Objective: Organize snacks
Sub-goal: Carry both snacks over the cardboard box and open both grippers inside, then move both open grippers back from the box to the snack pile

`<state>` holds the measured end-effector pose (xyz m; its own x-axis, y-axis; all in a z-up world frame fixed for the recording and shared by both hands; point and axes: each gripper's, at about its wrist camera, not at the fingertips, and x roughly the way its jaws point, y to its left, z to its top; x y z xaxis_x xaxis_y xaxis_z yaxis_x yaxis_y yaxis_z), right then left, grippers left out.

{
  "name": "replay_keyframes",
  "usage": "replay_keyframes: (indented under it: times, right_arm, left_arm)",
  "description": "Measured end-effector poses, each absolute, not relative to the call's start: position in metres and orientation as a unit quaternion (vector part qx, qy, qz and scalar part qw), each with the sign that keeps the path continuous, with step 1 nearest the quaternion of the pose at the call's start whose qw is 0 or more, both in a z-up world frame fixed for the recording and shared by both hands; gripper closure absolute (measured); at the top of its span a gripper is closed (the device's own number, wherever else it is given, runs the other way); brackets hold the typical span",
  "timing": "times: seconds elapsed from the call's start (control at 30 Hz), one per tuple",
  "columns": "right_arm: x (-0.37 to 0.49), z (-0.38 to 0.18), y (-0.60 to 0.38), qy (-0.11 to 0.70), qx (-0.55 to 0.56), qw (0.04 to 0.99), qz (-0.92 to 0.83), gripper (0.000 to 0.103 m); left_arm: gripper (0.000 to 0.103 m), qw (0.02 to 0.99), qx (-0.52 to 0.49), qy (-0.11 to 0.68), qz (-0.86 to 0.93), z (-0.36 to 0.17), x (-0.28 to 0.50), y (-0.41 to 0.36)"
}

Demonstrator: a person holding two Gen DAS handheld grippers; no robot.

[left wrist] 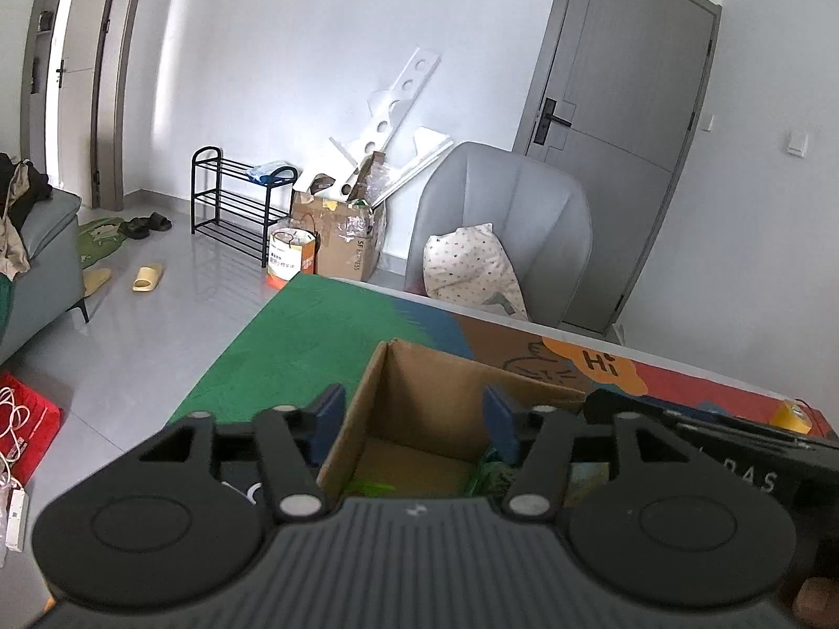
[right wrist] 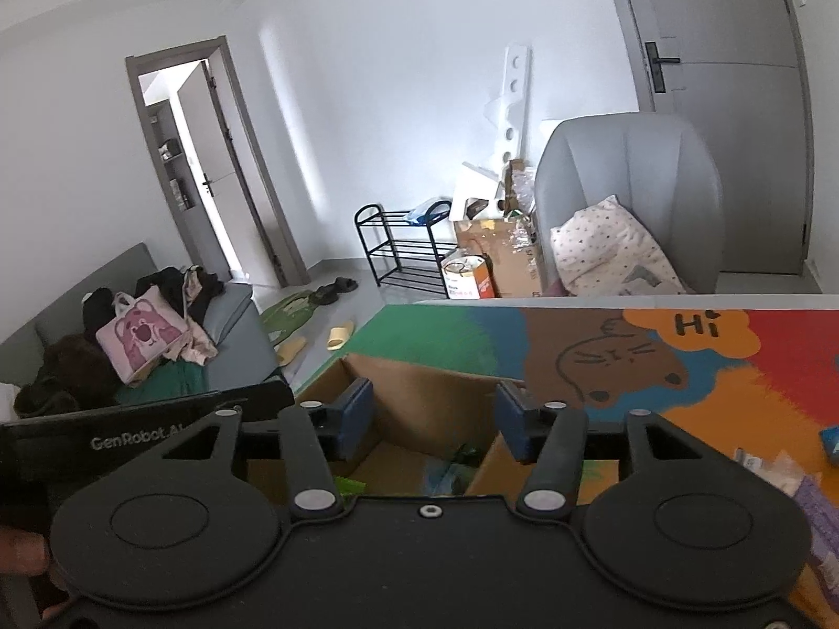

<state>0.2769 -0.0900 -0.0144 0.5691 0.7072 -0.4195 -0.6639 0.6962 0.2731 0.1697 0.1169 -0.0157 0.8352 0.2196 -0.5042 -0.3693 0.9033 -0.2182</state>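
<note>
We hold both grippers over the cardboard box [left wrist: 419,409] at frame centre — left gripper [left wrist: 414,422] and right gripper [right wrist: 432,416] spread apart, empty; green packets [right wrist: 456,464] lie inside.

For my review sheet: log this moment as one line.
left gripper: open, empty | right gripper: open, empty | cardboard box: open, green packets inside

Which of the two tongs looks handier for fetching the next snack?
Probably the right tongs: open and empty over the cardboard box, with loose snack packets on the mat to their right. The left tongs, also open, show none nearby.
</note>
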Motion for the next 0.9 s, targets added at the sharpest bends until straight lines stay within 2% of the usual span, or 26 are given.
replay_keyframes:
  times: [0.13,0.17,0.23,0.43,0.7,0.9]
  right_arm:
    - [0.279,-0.016,-0.101,0.257,0.05,0.891,0.37,0.038]
    - [0.28,-0.017,-0.105,0.258,0.051,0.893,0.365,0.036]
    - [0.28,-0.019,-0.113,0.262,0.052,0.896,0.355,0.026]
    - [0.28,-0.028,-0.139,0.271,0.06,0.904,0.327,0.014]
    - [0.276,-0.036,-0.173,0.269,0.063,0.915,0.295,0.0]
    - [0.275,-0.042,-0.198,0.272,0.07,0.919,0.277,0.0]
  left_arm:
    - [0.022,0.948,-0.15,0.235,0.157,-0.015,0.169,0.113]
    - [0.018,0.948,-0.15,0.234,0.157,-0.015,0.17,0.112]
    - [0.015,0.948,-0.15,0.237,0.153,-0.015,0.172,0.108]
    - [0.01,0.946,-0.154,0.252,0.135,-0.018,0.178,0.095]
    - [0.009,0.943,-0.153,0.268,0.127,-0.02,0.183,0.07]
    - [0.009,0.945,-0.14,0.276,0.11,-0.021,0.185,0.043]
